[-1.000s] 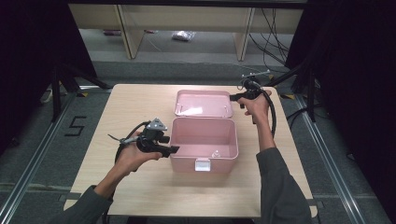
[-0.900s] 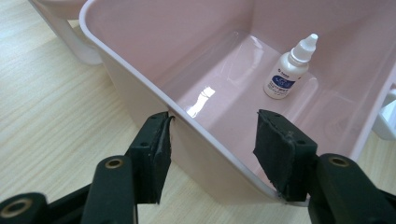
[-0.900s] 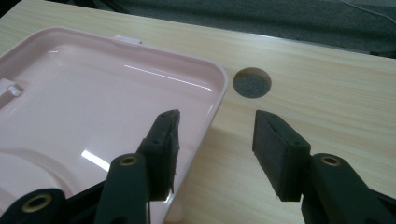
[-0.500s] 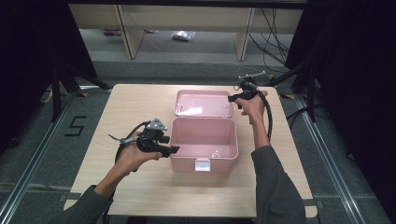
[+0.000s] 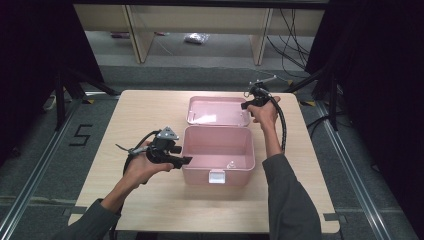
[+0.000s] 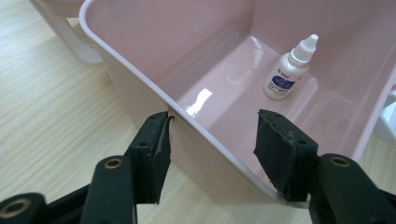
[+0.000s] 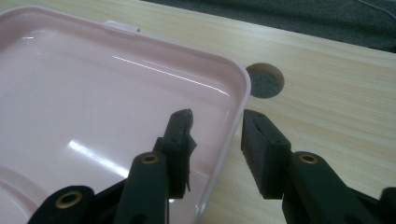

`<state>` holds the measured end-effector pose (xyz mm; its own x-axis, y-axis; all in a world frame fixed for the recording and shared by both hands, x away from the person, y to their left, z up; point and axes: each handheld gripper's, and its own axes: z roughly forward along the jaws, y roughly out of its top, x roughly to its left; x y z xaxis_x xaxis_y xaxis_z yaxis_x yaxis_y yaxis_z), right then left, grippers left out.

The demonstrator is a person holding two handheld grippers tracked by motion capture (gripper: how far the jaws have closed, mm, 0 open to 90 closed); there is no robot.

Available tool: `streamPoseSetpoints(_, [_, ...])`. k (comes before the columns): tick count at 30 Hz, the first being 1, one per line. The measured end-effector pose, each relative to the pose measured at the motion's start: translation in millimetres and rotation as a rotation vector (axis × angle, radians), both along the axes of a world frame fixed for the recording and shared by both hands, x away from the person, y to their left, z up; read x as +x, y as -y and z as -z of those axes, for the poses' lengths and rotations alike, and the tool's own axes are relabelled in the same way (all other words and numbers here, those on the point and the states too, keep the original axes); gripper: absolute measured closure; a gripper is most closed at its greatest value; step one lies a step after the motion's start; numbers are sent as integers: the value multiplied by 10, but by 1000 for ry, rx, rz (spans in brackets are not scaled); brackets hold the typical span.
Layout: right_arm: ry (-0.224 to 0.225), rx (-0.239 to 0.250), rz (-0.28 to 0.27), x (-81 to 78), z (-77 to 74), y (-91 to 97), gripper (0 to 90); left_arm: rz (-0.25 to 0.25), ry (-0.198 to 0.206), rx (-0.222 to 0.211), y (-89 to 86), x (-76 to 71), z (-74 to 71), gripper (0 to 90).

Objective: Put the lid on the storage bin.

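A pink box (image 5: 197, 150) stands open mid-table, its lid (image 5: 217, 111) lying flat behind it. Inside rests a small white dropper bottle (image 6: 287, 70), also seen as a small shape (image 5: 231, 164) in the high view. My left gripper (image 6: 215, 115) straddles the box's left wall (image 6: 140, 70), which slants between the pads and touches both. My left gripper (image 5: 186, 160) sits at the box's left side. My right gripper (image 7: 217, 115) has just been closing around the lid's right rim (image 7: 236, 107), one pad inside, one outside, small gaps still showing. It sits at the lid's far right corner (image 5: 248, 102).
The light wooden table (image 5: 150, 115) has a round cable hole (image 7: 265, 80) just beyond the lid's corner. A white latch (image 5: 216, 176) sits on the box's front wall. Dark floor, rails and shelf legs surround the table.
My right gripper has shifted left and slightly down to the lid's right corner. The left hand and the box have stayed put.
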<state>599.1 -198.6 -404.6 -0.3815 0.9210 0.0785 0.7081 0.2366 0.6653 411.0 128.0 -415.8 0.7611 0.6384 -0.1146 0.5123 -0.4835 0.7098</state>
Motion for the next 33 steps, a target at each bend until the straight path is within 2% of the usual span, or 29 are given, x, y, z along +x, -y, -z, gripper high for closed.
streamPoseSetpoints(2, [-30, 5, 20, 0, -4, -35, 647, 0, -4, -4, -4, 4, 2, 448])
streamPoseSetpoints(3, [-9, -8, 9, 20, 14, -23, 651, 0, -3, -6, -5, 3, 4, 448])
streamPoseSetpoints(5, [-33, -7, 17, 29, 24, -31, 659, 0, -3, -10, -7, 5, 6, 448])
streamPoseSetpoints(6, [-64, 5, 38, 19, 24, -38, 662, 2, -3, -7, -8, 5, 5, 448])
streamPoseSetpoints(9, [-68, -7, 37, 52, 62, -25, 664, 3, -2, -9, -10, 7, 7, 450])
streamPoseSetpoints(10, [-88, -7, 46, 56, 72, -31, 664, 4, -2, -9, -10, 8, 7, 450])
streamPoseSetpoints(12, [-87, -8, 49, 73, 98, -24, 677, 3, -4, -9, -11, 9, 6, 451])
streamPoseSetpoints(13, [-90, -2, 46, 81, 102, -20, 702, -3, -1, -8, -8, 6, 7, 450])
streamPoseSetpoints(14, [-118, 39, 92, 67, 96, -65, 721, -5, -1, -8, -7, 5, 8, 450])
streamPoseSetpoints(16, [-112, 40, 96, 67, 86, -53, 761, 3, -3, -8, -5, 12, 11, 449])
streamPoseSetpoints(17, [-110, 47, 120, 64, 82, -57, 768, 2, -3, -6, -4, 12, 13, 449])
streamPoseSetpoints(18, [-125, 55, 121, 61, 66, -53, 775, 0, -4, -7, -3, 14, 15, 449])
streamPoseSetpoints(19, [-81, 28, 89, 70, 67, -14, 782, 1, -5, -8, -4, 18, 18, 448])
streamPoseSetpoints(20, [-66, 12, 91, 62, 56, -23, 787, 3, -5, -7, -5, 23, 19, 447])
streamPoseSetpoints(21, [-75, 17, 110, 47, 39, -50, 791, -2, -1, -6, -3, 25, 22, 445])
streamPoseSetpoints(22, [-63, 6, 104, 44, 36, -50, 794, 11, 14, -10, -3, 43, 30, 444])
streamPoseSetpoints(23, [-53, -2, 117, 40, 29, -64, 796, 14, 10, -13, -4, 51, 31, 442])
streamPoseSetpoints(24, [-52, 8, 110, 32, 23, -60, 797, 14, 7, -13, -4, 60, 32, 442])
streamPoseSetpoints(25, [-25, -14, 89, 41, 30, -37, 799, 8, 14, -13, -3, 70, 33, 450])
streamPoseSetpoints(26, [-34, 6, 104, 35, 30, -46, 800, 6, 10, -17, -8, 90, 35, 455])
streamPoseSetpoints(28, [-21, -7, 102, 31, 24, -43, 802, -3, 0, -36, -15, 146, 46, 458])
streamPoseSetpoints(31, [-28, 6, 128, 15, 4, -59, 805, -23, -3, -49, -10, 238, 46, 464])
streamPoseSetpoints(32, [-10, 4, 111, 22, 14, -47, 807, -28, -5, -52, -11, 276, 37, 465])
streamPoseSetpoints(33, [-12, 12, 124, 18, -4, -59, 808, -34, -5, -58, -15, 322, 27, 474])
